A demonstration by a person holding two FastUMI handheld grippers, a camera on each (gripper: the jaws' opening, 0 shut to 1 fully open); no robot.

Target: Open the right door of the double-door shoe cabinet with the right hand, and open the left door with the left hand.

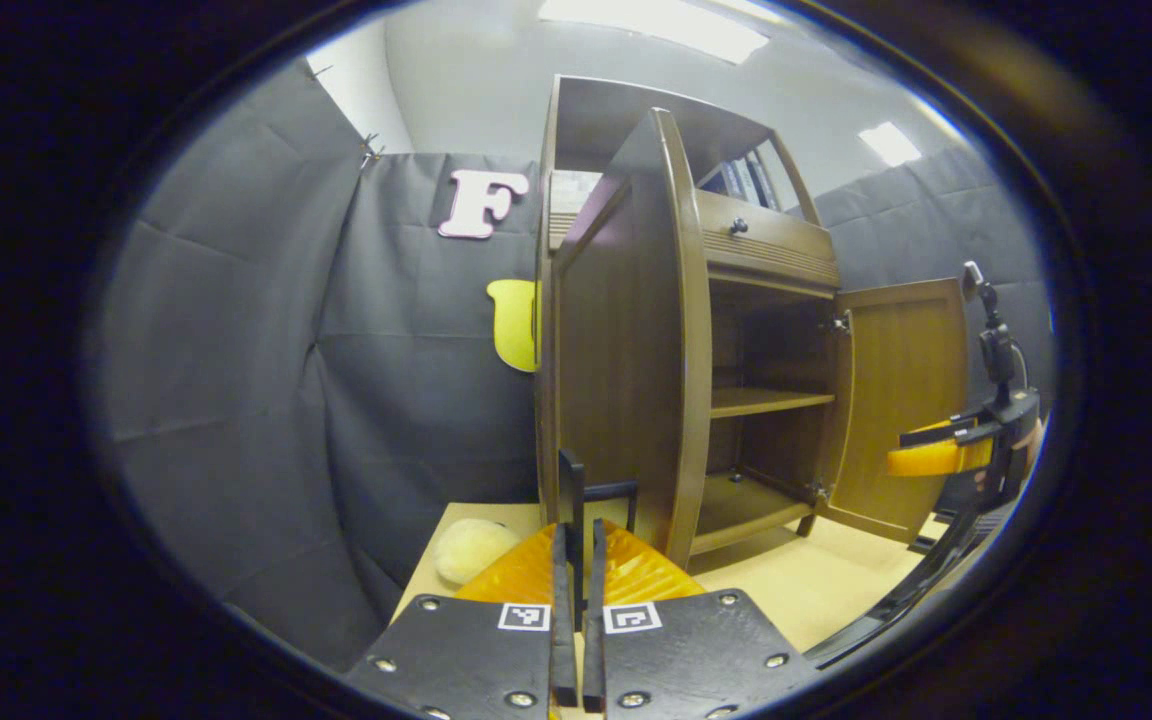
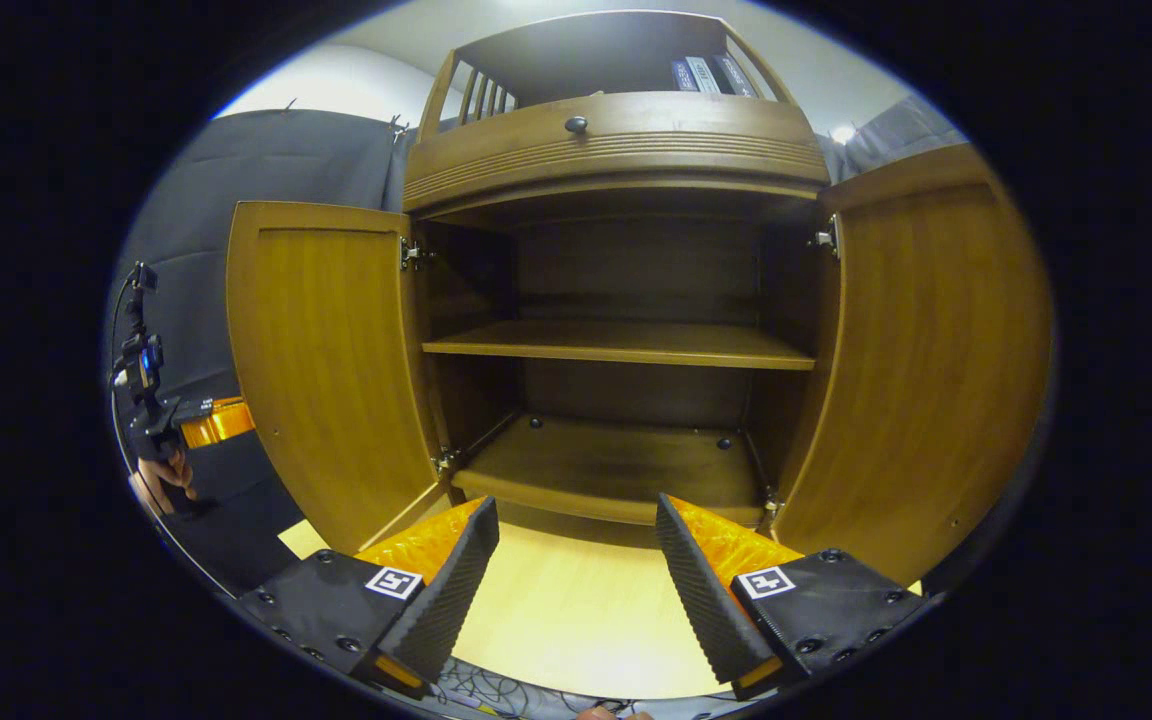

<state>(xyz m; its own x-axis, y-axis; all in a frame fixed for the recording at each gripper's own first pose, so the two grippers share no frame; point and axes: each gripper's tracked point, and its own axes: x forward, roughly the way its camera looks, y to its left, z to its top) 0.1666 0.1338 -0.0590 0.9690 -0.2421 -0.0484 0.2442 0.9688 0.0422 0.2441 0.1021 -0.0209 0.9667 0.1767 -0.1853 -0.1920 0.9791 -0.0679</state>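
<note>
The wooden shoe cabinet [image 2: 616, 130] stands on a pale table with both doors swung open. In the left gripper view the left door [image 1: 626, 350] is seen nearly edge-on, and my left gripper [image 1: 576, 530] is shut on its black handle [image 1: 611, 489]. In the right gripper view the left gripper [image 2: 221, 420] sits at the left door's [image 2: 326, 380] outer edge. My right gripper [image 2: 576, 510] is open and holds nothing, facing the cabinet's inside. The right door [image 2: 926, 370] stands beside it on the right. In the left gripper view the right gripper [image 1: 921, 460] hovers by the right door [image 1: 901, 400].
Inside are a middle shelf [image 2: 616, 345] and a bare bottom board [image 2: 616, 460]. Above is a drawer with a dark knob [image 2: 576, 124], and books [image 2: 706, 72] on top. A pale soft object [image 1: 471, 548] lies on the table [image 2: 576, 620] left of the cabinet. Black cloth walls surround.
</note>
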